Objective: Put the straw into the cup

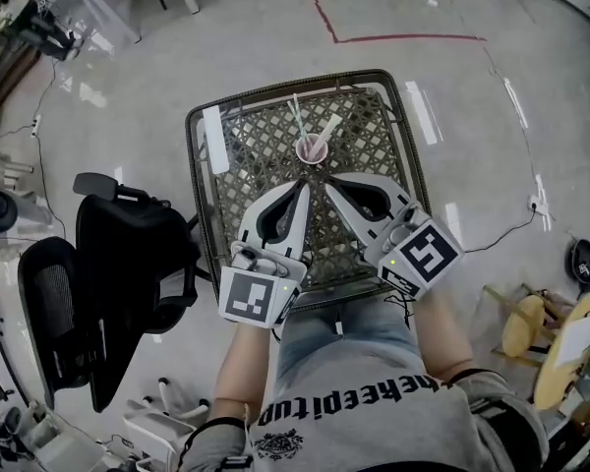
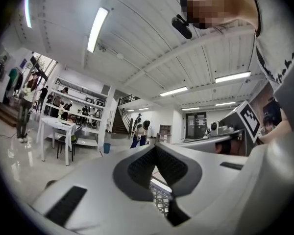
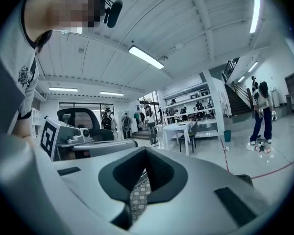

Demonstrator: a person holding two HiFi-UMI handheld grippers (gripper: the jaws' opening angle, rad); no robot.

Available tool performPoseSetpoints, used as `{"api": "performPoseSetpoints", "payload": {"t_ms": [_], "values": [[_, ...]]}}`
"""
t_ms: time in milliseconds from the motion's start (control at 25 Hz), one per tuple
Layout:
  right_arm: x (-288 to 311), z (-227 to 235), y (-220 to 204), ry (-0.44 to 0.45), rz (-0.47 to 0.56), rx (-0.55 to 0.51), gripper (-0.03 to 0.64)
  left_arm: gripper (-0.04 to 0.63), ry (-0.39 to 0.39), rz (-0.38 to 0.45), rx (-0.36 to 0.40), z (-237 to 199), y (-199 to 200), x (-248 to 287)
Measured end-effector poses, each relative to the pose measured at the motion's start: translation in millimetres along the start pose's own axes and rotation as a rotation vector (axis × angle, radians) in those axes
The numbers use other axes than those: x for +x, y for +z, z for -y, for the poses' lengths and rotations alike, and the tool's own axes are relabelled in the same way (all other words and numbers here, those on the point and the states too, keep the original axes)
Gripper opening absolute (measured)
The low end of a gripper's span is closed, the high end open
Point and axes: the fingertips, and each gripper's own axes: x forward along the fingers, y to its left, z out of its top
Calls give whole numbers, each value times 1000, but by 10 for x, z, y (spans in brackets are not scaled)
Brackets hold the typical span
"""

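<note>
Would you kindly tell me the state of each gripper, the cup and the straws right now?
Left gripper: fingers shut, empty.
Right gripper: fingers shut, empty.
Cup: upright on the table.
Straws: two, at the cup's far rim; unclear whether inside.

Only the shirt (image 1: 374, 403) at the bottom centre carries readable print, roughly "heheepitup", above a small illegible crest (image 1: 280, 444).
</note>
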Motion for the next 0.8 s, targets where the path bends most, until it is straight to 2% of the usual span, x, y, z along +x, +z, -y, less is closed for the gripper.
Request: {"api": "performPoseSetpoints", "payload": {"t_ms": [360, 800], "values": [[-63, -248, 189, -15, 25, -51, 9, 43, -24, 18, 0, 99, 307, -201], [-170, -513, 349, -20, 62, -72, 9, 43, -56, 35, 19, 241, 487, -399]]}}
